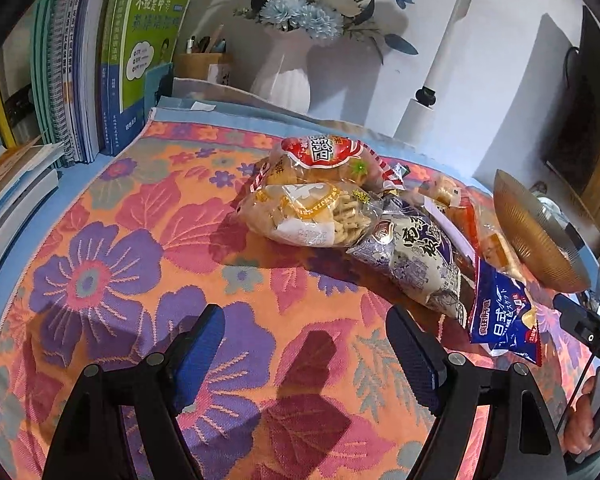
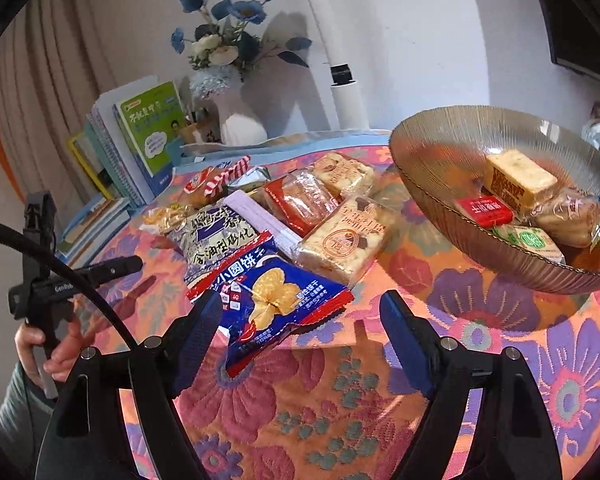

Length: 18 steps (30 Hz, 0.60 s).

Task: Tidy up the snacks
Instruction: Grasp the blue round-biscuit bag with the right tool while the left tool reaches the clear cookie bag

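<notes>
While my left gripper point(image 1: 306, 354) gapes empty over the floral cloth point(image 1: 112, 240), my right gripper point(image 2: 296, 340) stands wide, the blue biscuit packet point(image 2: 272, 300) lying unpinched at frame centre.

wall point(image 2: 400, 40): white, far ahead | curtain point(image 2: 52, 80): beige, pleated, ahead-left | vase of blue flowers point(image 1: 284, 68): ahead by wall | books point(image 1: 100, 80): upright, ahead-left | tablecloth point(image 1: 140, 240): floral, beneath | light: bright, sharp shadows

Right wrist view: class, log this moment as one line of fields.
right hand-held gripper: open, empty | blue biscuit packet: on cloth, at left finger | glass bowl: four snacks inside | pile: unsorted
</notes>
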{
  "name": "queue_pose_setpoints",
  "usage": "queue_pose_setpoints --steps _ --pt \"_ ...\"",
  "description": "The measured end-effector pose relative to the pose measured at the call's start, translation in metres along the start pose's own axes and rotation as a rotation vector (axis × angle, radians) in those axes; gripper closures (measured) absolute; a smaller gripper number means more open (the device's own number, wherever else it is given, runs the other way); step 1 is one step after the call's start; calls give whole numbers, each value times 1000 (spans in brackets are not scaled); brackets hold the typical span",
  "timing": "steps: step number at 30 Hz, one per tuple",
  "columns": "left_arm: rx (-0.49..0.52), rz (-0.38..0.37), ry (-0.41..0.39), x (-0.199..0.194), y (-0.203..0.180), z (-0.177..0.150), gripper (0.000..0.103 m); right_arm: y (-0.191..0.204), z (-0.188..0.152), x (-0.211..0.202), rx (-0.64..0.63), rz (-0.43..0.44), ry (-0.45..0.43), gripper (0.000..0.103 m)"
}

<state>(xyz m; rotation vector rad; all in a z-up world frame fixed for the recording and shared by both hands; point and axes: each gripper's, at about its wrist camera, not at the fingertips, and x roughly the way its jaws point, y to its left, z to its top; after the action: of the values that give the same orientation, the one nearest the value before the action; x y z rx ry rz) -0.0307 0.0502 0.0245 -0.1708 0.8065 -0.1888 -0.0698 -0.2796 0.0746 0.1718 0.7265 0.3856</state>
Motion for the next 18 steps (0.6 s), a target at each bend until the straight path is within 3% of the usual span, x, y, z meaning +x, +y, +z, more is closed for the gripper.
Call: queue_pose_setpoints --steps 7,11,12,14,18 --pt "0 7 -13 -8 -1 -1 22 10 -1 2 -49 -22 12 22" --pt "10 -20 -38 -25 -3 16 21 28 7 4 -136 -14 39 22" --pt "7 -25 -56 -30 -3 24 19 35 10 5 -174 -21 41 22" --pt "-7 -36 -82 -36 -4 41 0 46 17 11 -241 -44 51 20" --pt "13 -8 -65 -17 -13 70 0 51 26 35 -282 -43 95 19"
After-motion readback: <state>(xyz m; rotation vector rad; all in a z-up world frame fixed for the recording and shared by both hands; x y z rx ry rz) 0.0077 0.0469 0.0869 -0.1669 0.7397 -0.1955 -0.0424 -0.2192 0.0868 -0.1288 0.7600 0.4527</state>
